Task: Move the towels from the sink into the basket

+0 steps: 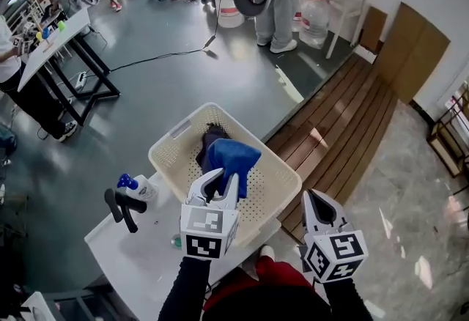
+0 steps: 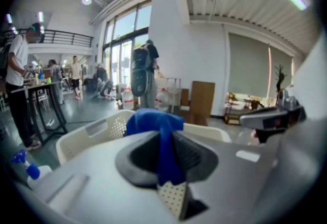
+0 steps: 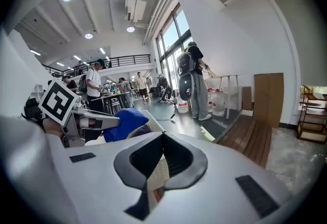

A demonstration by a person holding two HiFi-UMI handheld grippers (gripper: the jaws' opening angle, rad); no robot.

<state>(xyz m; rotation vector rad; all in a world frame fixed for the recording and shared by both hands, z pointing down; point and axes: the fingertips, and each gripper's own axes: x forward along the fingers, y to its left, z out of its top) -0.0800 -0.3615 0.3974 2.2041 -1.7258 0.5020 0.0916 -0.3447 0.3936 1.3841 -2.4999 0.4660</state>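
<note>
Towel position: our left claw point(image 1: 223, 182) pinches blue cloth towel point(image 1: 231, 153) directly over cream perforated plastic basket point(image 1: 173, 144); our right claw point(image 1: 314, 199) closed, empty.

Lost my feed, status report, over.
Left gripper shut on blue towel, over basket. Right gripper empty. Dark towel already in basket. Path clear.

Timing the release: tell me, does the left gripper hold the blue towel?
Yes, the jaws of the left gripper pinch the blue towel.
</note>
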